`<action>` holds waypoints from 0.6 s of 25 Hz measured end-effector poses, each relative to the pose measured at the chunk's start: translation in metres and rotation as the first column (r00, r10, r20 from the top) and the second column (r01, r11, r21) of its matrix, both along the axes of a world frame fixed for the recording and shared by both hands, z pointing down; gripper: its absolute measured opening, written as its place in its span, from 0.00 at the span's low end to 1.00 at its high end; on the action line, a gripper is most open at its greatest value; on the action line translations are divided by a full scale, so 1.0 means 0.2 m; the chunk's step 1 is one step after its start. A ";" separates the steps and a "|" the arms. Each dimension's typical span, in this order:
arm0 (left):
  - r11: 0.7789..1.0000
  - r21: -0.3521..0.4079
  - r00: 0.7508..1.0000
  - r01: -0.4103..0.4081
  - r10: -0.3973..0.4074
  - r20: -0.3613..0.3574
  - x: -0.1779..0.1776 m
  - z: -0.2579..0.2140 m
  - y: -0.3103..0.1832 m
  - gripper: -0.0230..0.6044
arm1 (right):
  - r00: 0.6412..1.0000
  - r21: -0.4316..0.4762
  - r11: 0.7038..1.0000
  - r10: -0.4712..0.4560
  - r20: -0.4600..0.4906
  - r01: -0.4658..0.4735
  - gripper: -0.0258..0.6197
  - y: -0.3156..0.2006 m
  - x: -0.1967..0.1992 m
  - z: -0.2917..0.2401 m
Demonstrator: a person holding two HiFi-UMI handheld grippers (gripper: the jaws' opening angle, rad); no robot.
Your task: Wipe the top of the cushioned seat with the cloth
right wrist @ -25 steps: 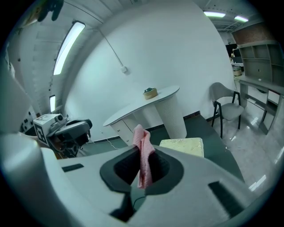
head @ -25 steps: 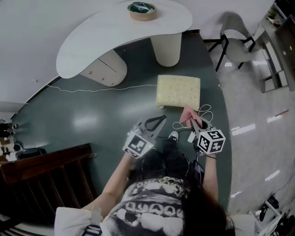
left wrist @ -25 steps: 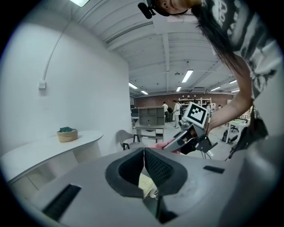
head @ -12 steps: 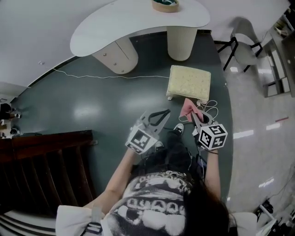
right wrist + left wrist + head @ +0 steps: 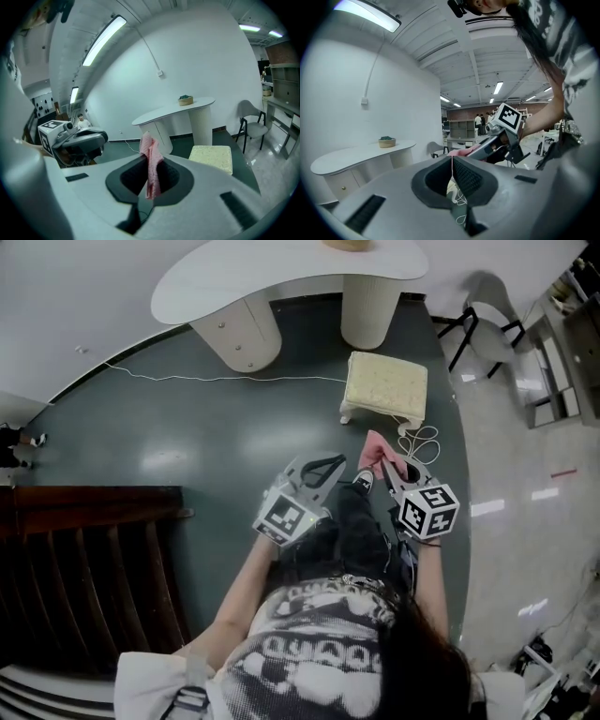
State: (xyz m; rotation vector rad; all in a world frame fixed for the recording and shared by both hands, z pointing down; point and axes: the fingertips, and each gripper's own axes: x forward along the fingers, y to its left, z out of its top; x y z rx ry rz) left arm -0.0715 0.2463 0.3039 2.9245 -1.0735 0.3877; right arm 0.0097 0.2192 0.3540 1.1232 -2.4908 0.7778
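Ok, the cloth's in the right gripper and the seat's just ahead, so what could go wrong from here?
1. The right gripper pinches the cloth by a narrow fold, the rest hanging loose; it may slip out when dragged over the cushioned seat.
2. A white cable lies looped on the floor beside the seat, near the person's feet; it could catch a foot.
3. The seat stands on a glossy floor and the left gripper is not bracing it; it may slide.

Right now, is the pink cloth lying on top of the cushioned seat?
No, the cloth hangs clamped between the jaws of the right gripper, while the seat stands apart beyond it.
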 end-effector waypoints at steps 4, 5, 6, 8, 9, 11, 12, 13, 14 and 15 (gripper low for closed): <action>1.000 0.011 1.000 -0.005 0.005 -0.012 -0.01 0.01 0.12 0.05 | 1.000 0.031 0.999 -0.009 -0.015 0.010 0.05 0.13 -0.03 -0.03; 1.000 0.013 1.000 -0.006 0.006 -0.015 -0.01 0.01 0.15 0.05 | 1.000 0.037 0.999 -0.011 -0.018 0.011 0.05 0.16 -0.03 -0.04; 1.000 0.015 1.000 -0.007 0.007 -0.017 0.00 0.01 0.17 0.05 | 1.000 0.042 0.999 -0.012 -0.020 0.012 0.05 0.18 -0.03 -0.04; 1.000 0.021 1.000 -0.009 0.010 -0.020 0.01 0.02 0.21 0.05 | 1.000 0.050 0.999 -0.012 -0.023 0.013 0.05 0.22 -0.03 -0.03; 1.000 0.024 1.000 -0.011 0.012 -0.020 0.02 0.03 0.23 0.05 | 1.000 0.055 0.998 -0.011 -0.026 0.013 0.05 0.24 -0.02 -0.03; 0.999 0.029 1.000 -0.019 0.020 -0.019 0.04 0.03 0.26 0.05 | 1.000 0.066 0.998 -0.011 -0.029 0.012 0.05 0.28 0.00 -0.03; 0.999 0.030 1.000 -0.024 0.024 -0.017 0.05 0.02 0.28 0.05 | 1.000 0.070 0.997 -0.010 -0.028 0.012 0.05 0.29 0.01 -0.04; 0.999 0.030 0.999 -0.029 0.029 -0.014 0.07 0.01 0.28 0.05 | 1.000 0.073 0.997 -0.010 -0.025 0.012 0.05 0.30 0.02 -0.05; 0.999 0.030 0.999 -0.033 0.033 -0.012 0.08 0.00 0.28 0.05 | 1.000 0.074 0.997 -0.010 -0.022 0.011 0.05 0.30 0.03 -0.07; 0.999 0.029 0.999 -0.036 0.036 -0.011 0.09 -0.01 0.28 0.05 | 1.000 0.075 0.997 -0.009 -0.019 0.011 0.05 0.29 0.04 -0.08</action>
